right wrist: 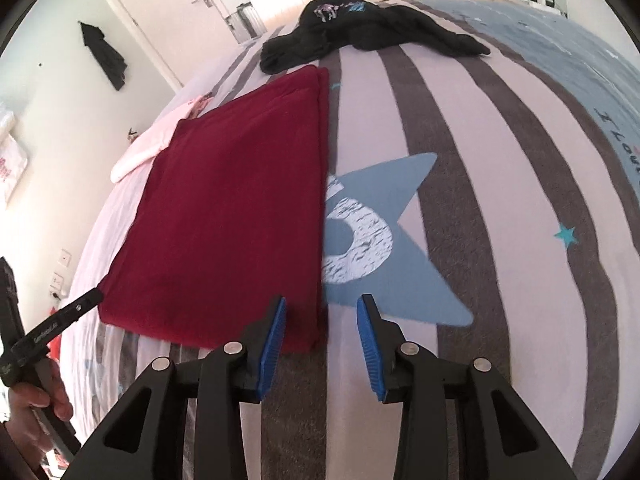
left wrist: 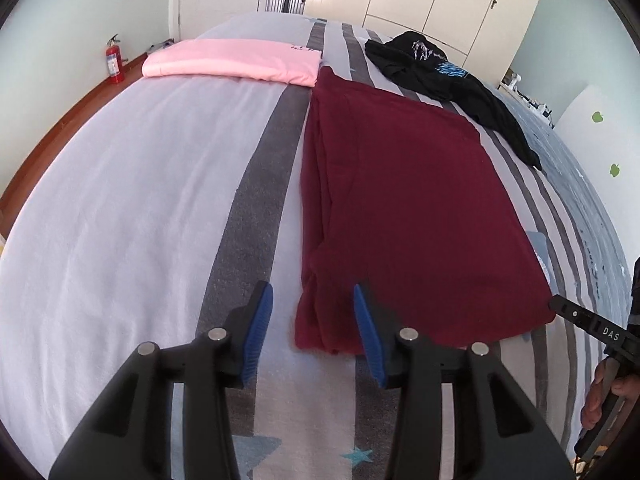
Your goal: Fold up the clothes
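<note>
Blue-padded, the left hand-held gripper (left wrist: 313,322) and right hand-held gripper (right wrist: 321,330) hang partly open and empty at the near corners of the maroon shirt (left wrist: 404,208) folded lengthwise on the bed (left wrist: 132,200), so the next fold probably needs both corners pinched.

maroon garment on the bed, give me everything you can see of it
The maroon garment is a plain dark red piece of soft knit-looking cloth, folded into a long flat rectangle with layered edges stacked along one long side. It lies flat on the striped bedspread, partly covering a blue star print. Its far end meets the folded pink garment and reaches close to the crumpled black garment; whether it touches that one is unclear. Both grippers hang open at its near corners, gripping nothing.
</note>
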Available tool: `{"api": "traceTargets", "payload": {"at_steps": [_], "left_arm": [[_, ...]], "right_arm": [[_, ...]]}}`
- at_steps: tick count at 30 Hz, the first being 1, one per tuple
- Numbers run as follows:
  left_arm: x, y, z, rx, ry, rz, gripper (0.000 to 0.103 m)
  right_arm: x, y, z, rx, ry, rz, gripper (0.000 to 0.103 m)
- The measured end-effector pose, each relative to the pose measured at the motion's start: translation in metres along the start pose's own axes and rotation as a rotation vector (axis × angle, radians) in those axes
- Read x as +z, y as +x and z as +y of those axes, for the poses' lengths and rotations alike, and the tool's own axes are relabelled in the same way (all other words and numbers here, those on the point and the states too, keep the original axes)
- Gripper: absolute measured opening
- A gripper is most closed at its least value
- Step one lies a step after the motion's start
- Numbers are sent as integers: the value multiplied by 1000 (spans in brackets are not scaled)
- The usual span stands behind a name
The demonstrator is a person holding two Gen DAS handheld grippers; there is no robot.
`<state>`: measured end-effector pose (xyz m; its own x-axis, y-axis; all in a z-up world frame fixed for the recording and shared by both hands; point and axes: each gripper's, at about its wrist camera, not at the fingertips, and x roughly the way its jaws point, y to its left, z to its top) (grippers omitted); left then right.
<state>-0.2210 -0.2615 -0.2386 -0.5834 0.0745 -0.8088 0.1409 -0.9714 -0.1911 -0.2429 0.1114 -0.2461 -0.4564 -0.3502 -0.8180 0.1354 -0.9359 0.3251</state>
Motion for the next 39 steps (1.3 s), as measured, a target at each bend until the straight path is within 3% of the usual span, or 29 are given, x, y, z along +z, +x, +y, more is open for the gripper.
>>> {"api": "traceTargets", "payload": {"at_steps": [6, 9, 27, 29, 31, 33, 35, 39], "left_arm": [[-7, 3, -1, 3, 4, -3, 40], [-13, 7, 4, 7, -29, 6, 48], [-30, 19, 1, -43, -33, 19, 50], [-29, 21, -1, -52, -11, 20, 44], [-29, 20, -8, -56, 32, 25, 26], [-29, 15, -16, -44, 64, 22, 14], [-28, 6, -16, -38, 57, 18, 10], [-28, -19, -13, -41, 25, 0, 7]], "right_arm": [[3, 5, 7, 8, -18, -18, 33], [1, 12, 1, 21, 16, -3, 33], [-11, 22, 4, 47, -51, 13, 36], [-11, 22, 5, 43, -65, 12, 35], [-10, 22, 7, 34, -82, 12, 31], [-9, 21, 7, 31, -90, 14, 18], [-8, 18, 6, 36, -90, 14, 12], [-6, 4, 10, 44, -103, 9, 10]]}}
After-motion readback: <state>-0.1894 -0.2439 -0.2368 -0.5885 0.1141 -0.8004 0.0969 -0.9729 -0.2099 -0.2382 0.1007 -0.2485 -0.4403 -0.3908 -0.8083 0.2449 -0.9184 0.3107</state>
